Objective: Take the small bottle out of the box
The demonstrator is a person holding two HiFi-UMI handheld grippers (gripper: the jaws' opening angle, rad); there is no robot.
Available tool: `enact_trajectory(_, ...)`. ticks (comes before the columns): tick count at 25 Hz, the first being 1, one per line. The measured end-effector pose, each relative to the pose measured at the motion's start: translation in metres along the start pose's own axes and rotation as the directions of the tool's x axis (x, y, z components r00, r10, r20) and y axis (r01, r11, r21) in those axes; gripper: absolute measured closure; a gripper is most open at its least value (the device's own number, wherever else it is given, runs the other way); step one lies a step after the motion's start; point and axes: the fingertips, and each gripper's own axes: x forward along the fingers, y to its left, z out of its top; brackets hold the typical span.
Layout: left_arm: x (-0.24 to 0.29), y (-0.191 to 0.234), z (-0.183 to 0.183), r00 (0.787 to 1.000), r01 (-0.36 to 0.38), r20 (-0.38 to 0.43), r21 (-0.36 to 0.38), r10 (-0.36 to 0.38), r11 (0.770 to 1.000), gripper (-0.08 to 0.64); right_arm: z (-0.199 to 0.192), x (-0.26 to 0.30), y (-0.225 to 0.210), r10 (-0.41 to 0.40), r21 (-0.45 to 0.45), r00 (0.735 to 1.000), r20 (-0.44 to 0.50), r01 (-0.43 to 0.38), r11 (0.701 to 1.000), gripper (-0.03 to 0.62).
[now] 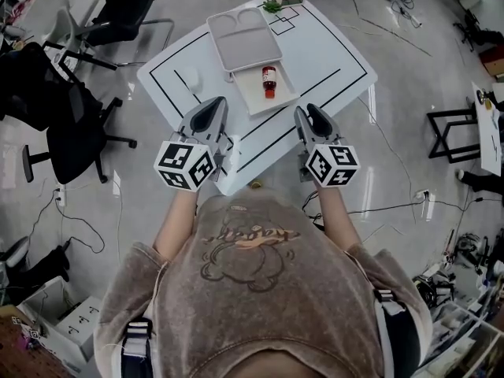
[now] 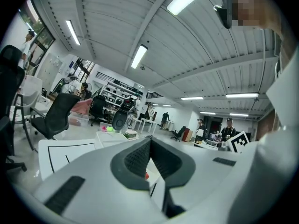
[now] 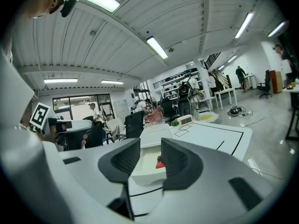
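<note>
The approach is judged in hand: the right tool (image 1: 309, 112) is held partly open, the left tool (image 1: 214, 105) closed, both empty. The small bottle (image 1: 269, 81) in the box (image 1: 250, 94) must be reached.

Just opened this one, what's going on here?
A person stands at a white table with a gripper in each hand, both held short of the open box. The small red bottle sits inside the box, untouched. The left gripper has its jaws together, with nothing in them. The right gripper has its jaws apart and empty, and points toward the box. The bottle is not yet out.
</note>
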Motion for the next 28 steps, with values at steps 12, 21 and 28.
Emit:
enact_trajectory(12, -0.002, 0.007, -0.001, 1.000, 0.006, -0.005, -0.005, -0.006, 1.000, 0.552, 0.004, 0.031, 0.011, 0.045, -0.037, 0.998, -0.046, -0.046, 0.998, 0.255)
enact_trajectory(21, 0.002, 0.014, -0.001, 1.000, 0.007, -0.001, -0.001, -0.007, 1.000, 0.552, -0.008, 0.081, 0.011, 0.078, -0.094, 0.987, -0.143, -0.092, 0.991, 0.255)
enact_trajectory(28, 0.003, 0.018, -0.002, 1.000, 0.003, -0.001, -0.005, -0.003, 1.000, 0.552, -0.033, 0.126, 0.008, 0.081, -0.143, 0.960, -0.268, -0.123, 0.982, 0.256)
